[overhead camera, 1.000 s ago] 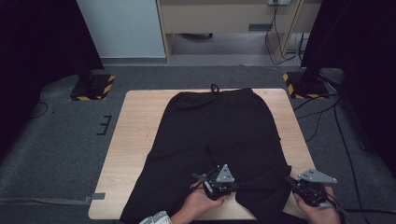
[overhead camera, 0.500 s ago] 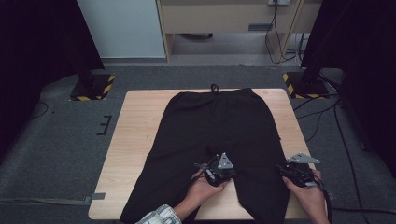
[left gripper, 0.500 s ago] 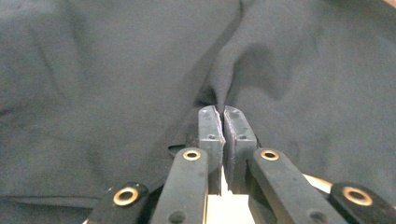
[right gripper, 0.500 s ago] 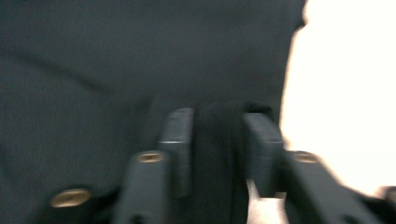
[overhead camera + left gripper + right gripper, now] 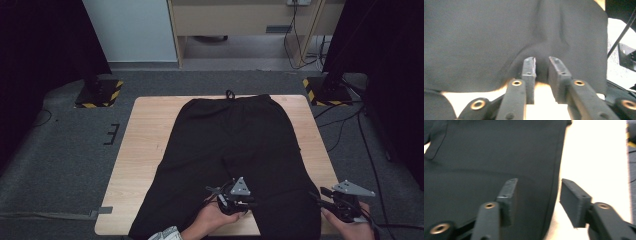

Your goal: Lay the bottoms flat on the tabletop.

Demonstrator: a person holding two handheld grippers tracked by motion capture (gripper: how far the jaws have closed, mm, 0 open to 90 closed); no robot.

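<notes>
Both hands have drawn back; left gripper and right gripper just opened, releasing the trousers ahead; regrip next

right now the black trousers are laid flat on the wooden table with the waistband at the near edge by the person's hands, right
Not quite. The black trousers do lie flat on the wooden table, but the waistband, with its drawstring, is at the far edge. The leg ends are the part near the person's hands, by the left gripper and right gripper. The high view shows this.
</notes>
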